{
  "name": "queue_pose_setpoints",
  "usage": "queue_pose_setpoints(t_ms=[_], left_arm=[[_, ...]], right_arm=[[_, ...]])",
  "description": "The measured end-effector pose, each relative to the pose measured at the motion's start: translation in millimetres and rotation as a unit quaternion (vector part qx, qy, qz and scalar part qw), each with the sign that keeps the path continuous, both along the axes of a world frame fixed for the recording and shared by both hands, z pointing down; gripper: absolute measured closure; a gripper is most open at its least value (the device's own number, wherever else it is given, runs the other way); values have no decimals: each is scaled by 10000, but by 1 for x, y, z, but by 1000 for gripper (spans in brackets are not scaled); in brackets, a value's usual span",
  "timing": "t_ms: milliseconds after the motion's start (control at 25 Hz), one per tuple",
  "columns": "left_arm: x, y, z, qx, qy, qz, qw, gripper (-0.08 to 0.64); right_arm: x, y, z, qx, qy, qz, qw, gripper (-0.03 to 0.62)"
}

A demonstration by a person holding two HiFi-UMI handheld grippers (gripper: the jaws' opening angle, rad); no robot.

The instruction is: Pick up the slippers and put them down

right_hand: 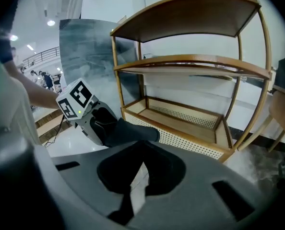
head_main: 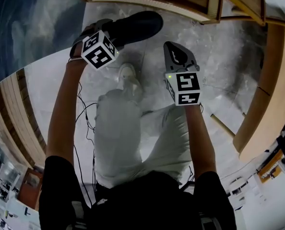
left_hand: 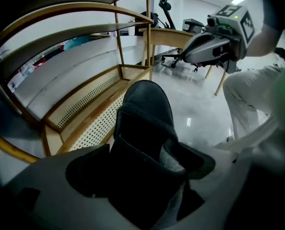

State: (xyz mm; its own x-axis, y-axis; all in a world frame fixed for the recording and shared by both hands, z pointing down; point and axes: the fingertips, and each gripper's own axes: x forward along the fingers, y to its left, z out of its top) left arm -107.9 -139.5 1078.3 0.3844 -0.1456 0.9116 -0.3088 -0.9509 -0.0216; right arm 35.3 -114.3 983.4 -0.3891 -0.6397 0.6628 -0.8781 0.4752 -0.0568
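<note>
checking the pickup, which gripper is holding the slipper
The left gripper: its jaws are clamped on the dark slipper. The right gripper has its jaws together with nothing between them.

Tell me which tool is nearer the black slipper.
Left. The left tool is clamped on the black slipper; the right tool hangs apart, to the slipper's right, holding nothing.

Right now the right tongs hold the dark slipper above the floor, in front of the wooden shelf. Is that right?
No: the left tongs, not the right, hold the dark slipper above the floor, in front of the wooden shelf. The left gripper view shows it; the right tongs are empty.
</note>
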Motion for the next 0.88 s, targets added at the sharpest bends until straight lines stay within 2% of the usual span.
queue_pose_setpoints(t_ms=[280,640,880], left_arm=[[-5,-3,52,96,-67,35,9999,130],[-12,0,108,76,-129,27,9999,130],[-4,5,136,17,-97,40,9999,130]], right_arm=[[-1,-7,50,122,18,-69,9999,592],[1,-3,93,62,217,-207,9995,592],[2,-5,110,112,146,-163,9997,592]])
